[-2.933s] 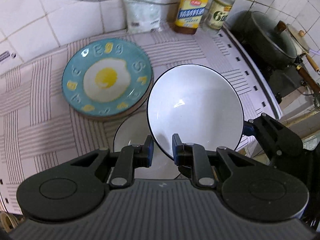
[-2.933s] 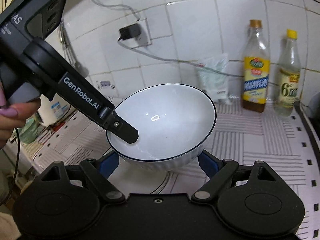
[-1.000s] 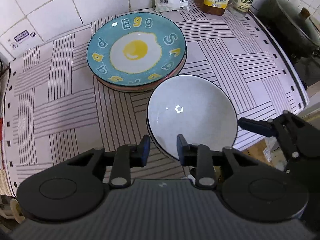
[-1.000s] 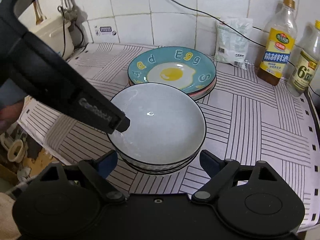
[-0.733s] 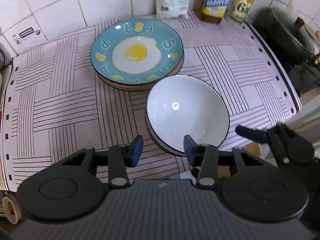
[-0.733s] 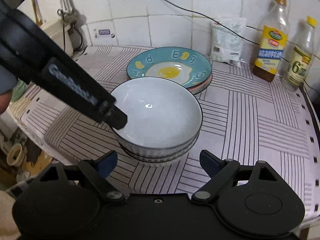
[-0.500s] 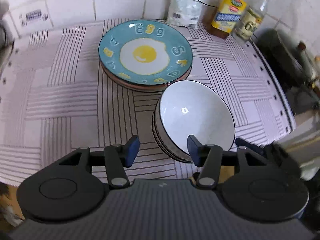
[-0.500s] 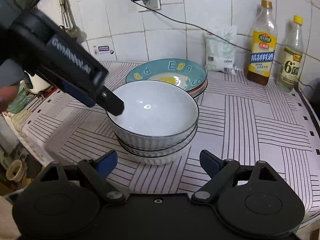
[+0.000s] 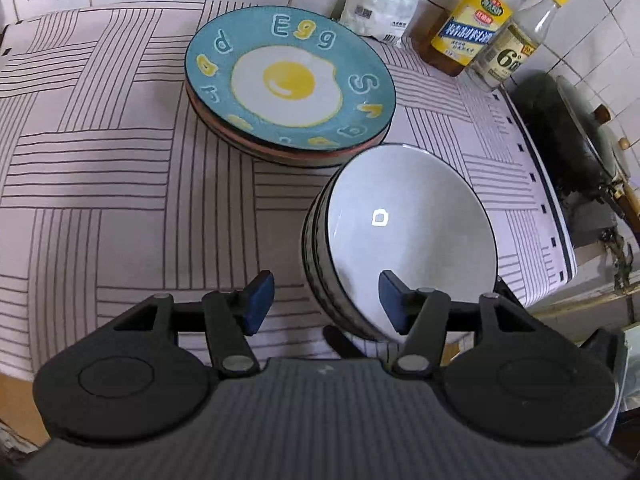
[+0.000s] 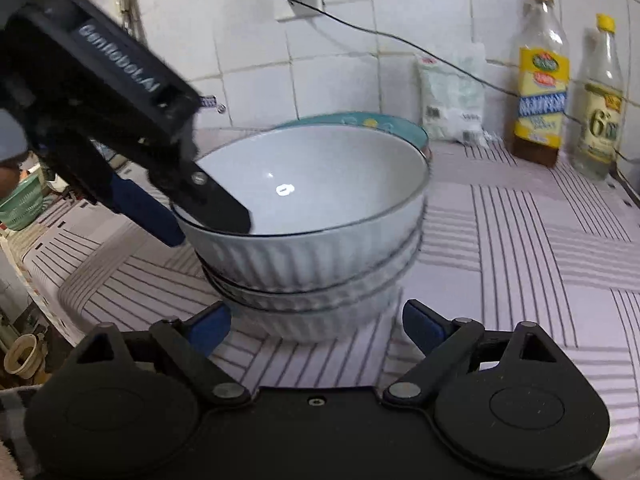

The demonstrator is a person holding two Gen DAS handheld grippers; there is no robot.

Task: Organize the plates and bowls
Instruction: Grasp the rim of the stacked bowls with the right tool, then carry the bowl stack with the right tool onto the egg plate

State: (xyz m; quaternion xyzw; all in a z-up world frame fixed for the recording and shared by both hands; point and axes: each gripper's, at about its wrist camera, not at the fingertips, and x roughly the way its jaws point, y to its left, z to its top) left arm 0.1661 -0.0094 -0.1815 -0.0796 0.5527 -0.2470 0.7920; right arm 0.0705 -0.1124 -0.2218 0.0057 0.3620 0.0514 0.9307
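A stack of white bowls (image 9: 412, 236) is sitting on the striped cloth (image 9: 100, 184) at the centre right of the left wrist frame, the top bowl nested in the ribbed ones beneath it. Just above it in that frame, a stack of plates (image 9: 290, 84) topped by a blue fried-egg plate is lying flat, its near edge just beside the bowls. The left gripper (image 9: 326, 300) is hanging with its blue pads apart, one finger inside the top bowl's rim and the other outside it, gripping nothing. The right gripper (image 10: 316, 324) is hovering at the lower middle of its frame, jaws spread wide just short of the bowl stack's base. Two bottles (image 9: 468, 24) and a white packet (image 9: 384, 0) are standing along the tiled wall at the upper right.
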